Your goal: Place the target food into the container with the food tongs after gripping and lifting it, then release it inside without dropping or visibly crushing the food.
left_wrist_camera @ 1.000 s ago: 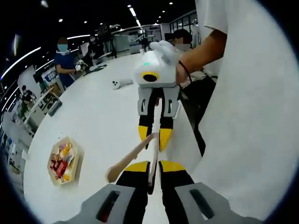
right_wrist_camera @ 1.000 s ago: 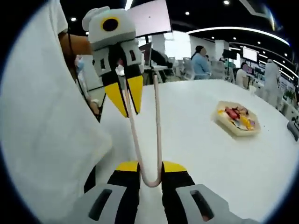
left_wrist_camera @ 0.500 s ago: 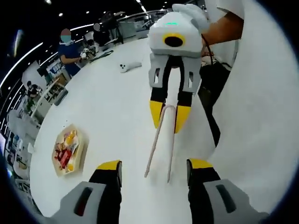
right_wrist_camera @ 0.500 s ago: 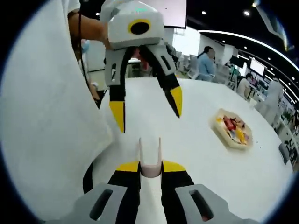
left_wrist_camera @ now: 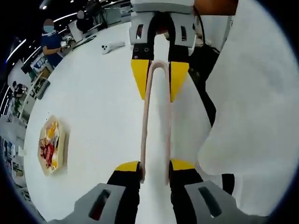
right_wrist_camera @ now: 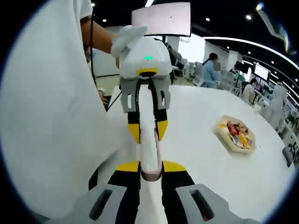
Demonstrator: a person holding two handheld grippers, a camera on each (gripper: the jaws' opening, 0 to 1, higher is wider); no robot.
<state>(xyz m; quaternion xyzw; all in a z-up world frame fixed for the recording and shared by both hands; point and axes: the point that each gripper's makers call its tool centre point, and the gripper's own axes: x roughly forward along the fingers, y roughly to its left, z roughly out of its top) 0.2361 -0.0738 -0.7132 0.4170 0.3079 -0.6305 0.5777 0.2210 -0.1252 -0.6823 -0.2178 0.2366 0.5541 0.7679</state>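
Pale pink food tongs [left_wrist_camera: 144, 121] stretch between my two grippers above the white table. In the left gripper view my left gripper [left_wrist_camera: 155, 166] is shut on the tongs' two arm ends, its jaws pressing on them from outside. My right gripper [left_wrist_camera: 159, 86] comes in from above, shut on the tongs' bend. In the right gripper view the bend [right_wrist_camera: 151, 173] sits between my right gripper's [right_wrist_camera: 151, 167] jaws, and the left gripper [right_wrist_camera: 148, 131] holds the far ends. A beige tray [left_wrist_camera: 60, 150] [right_wrist_camera: 223, 137] with red and yellow food lies on the table, apart from both grippers.
The person's white shirt [left_wrist_camera: 252, 107] fills one side, close to the table edge [left_wrist_camera: 205, 107]. A small white device [left_wrist_camera: 112, 45] lies far across the table. Several people [right_wrist_camera: 210, 67] stand or sit at the far side. Bare tabletop [right_wrist_camera: 201, 158] lies between the grippers and the tray.
My left gripper, wide open half a second ago, has shut around both tong arms. The right gripper has kept its hold on the bend. Both hands have drawn closer together.
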